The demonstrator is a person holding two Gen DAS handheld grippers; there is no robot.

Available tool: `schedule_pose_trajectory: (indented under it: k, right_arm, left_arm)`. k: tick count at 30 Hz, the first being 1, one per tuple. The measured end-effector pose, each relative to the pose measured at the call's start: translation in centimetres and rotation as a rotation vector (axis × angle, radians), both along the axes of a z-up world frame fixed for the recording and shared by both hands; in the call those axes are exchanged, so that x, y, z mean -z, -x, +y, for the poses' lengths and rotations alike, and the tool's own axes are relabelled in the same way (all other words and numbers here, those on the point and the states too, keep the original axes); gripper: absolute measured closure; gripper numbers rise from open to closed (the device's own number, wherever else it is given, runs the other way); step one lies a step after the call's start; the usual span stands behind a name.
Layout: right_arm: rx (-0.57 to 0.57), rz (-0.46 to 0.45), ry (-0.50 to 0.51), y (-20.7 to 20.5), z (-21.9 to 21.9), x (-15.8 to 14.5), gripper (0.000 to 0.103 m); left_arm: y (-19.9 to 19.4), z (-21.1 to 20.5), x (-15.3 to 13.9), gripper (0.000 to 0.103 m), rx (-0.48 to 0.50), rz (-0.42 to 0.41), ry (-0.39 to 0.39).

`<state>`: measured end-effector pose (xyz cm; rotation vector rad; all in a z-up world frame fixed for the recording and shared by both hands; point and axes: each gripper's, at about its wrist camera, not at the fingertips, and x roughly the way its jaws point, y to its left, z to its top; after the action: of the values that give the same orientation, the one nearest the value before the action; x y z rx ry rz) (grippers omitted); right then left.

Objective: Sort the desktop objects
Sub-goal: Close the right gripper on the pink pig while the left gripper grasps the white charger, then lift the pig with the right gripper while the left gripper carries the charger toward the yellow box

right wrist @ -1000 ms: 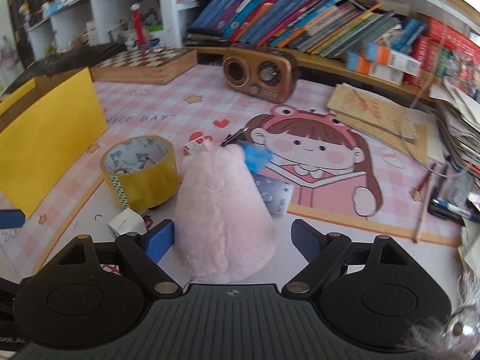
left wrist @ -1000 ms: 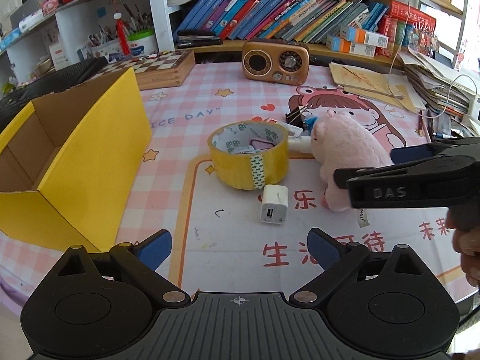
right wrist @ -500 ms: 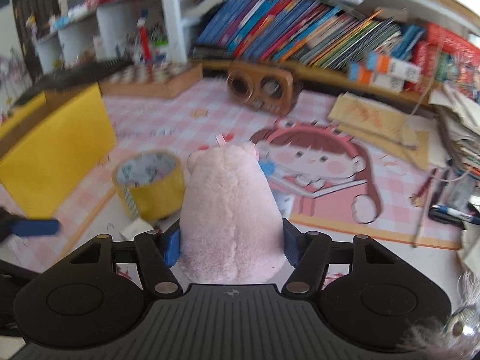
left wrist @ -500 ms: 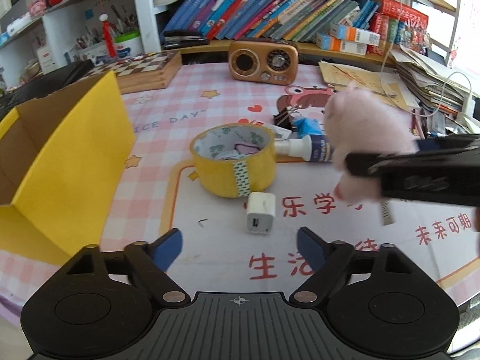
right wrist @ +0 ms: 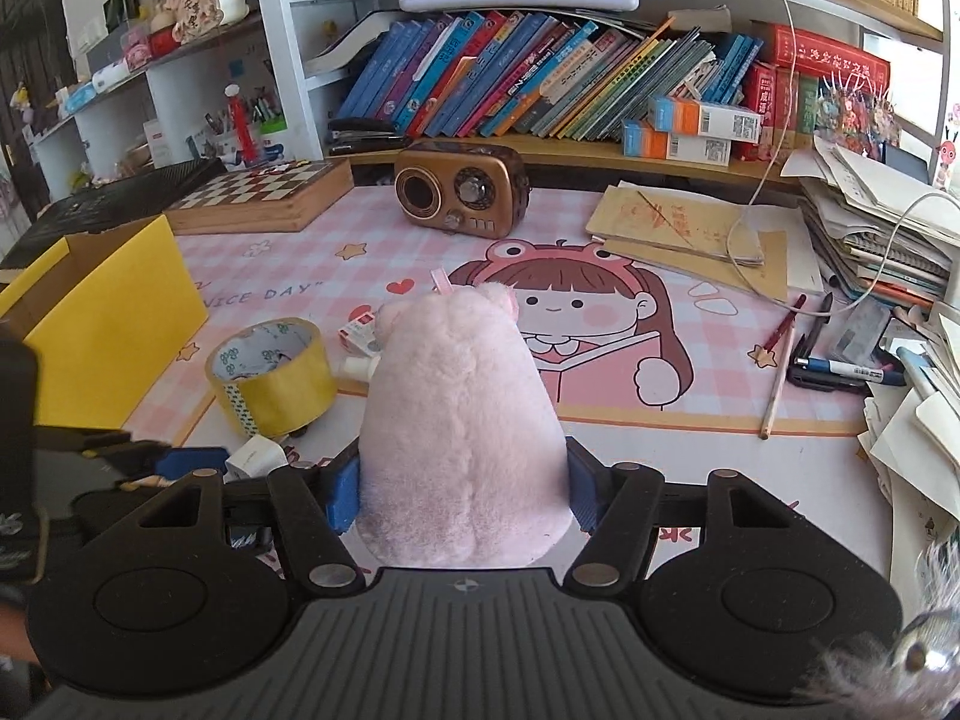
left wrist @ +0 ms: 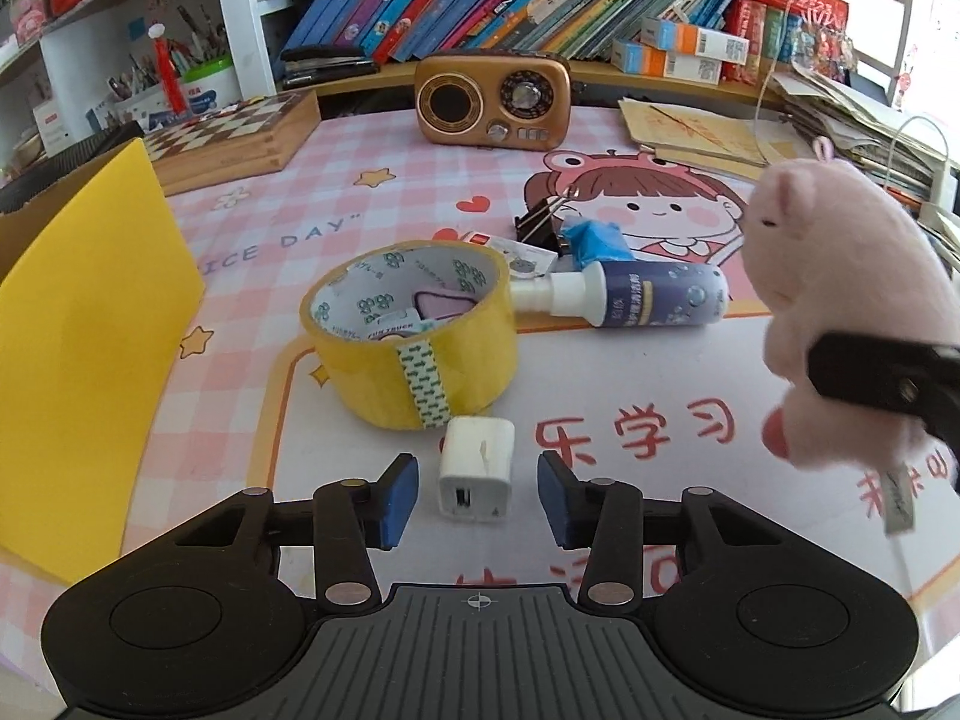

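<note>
A white charger cube (left wrist: 477, 468) lies on the pink desk mat between the blue pads of my left gripper (left wrist: 477, 495). Its jaws are closing around the cube, and a small gap still shows on each side. Just beyond it stands a yellow tape roll (left wrist: 414, 333), with a small spray bottle (left wrist: 630, 300) lying behind. My right gripper (right wrist: 462, 489) is shut on a pink plush pig (right wrist: 459, 420) and holds it above the mat. In the left wrist view the pig (left wrist: 834, 300) hangs at the right edge. The open yellow box (left wrist: 78, 324) stands at the left.
A brown retro radio (left wrist: 492, 99) and a chessboard box (left wrist: 231, 138) sit at the back below a shelf of books. A black binder clip (left wrist: 540, 225) and blue wrapper lie behind the bottle. Papers, pens (right wrist: 840, 369) and a pencil crowd the right side.
My left gripper moved forward and down over the charger cube, its jaws narrowing around it. My right gripper shut on the plush pig and lifted it off the mat.
</note>
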<state>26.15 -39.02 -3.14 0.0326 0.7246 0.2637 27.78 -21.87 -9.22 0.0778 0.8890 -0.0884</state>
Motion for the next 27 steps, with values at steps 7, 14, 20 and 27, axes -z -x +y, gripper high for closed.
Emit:
schedule_pose_trajectory:
  k: [7,14,20,27]
  right_arm:
    - [0.007,0.010,-0.006,0.1,-0.2,0.2,0.041]
    - [-0.003,0.024,-0.009,0.4,0.2,0.5,0.041]
    - [-0.022,0.036,0.002,1.3,1.4,0.7,0.041]
    - [-0.024,0.033,0.015,2.8,2.7,0.3,0.041]
  left_arm:
    - [-0.2,0.2,0.4,0.079,0.003,0.015,0.020]
    - [1.2,0.8,-1.2,0.079,0.029,0.001,0.056]
    - [2.7,1.9,-2.1,0.079,0.014,-0.004,0.104]
    - [4.5,3.4,-3.5,0.079,0.028,-0.029,0.123]
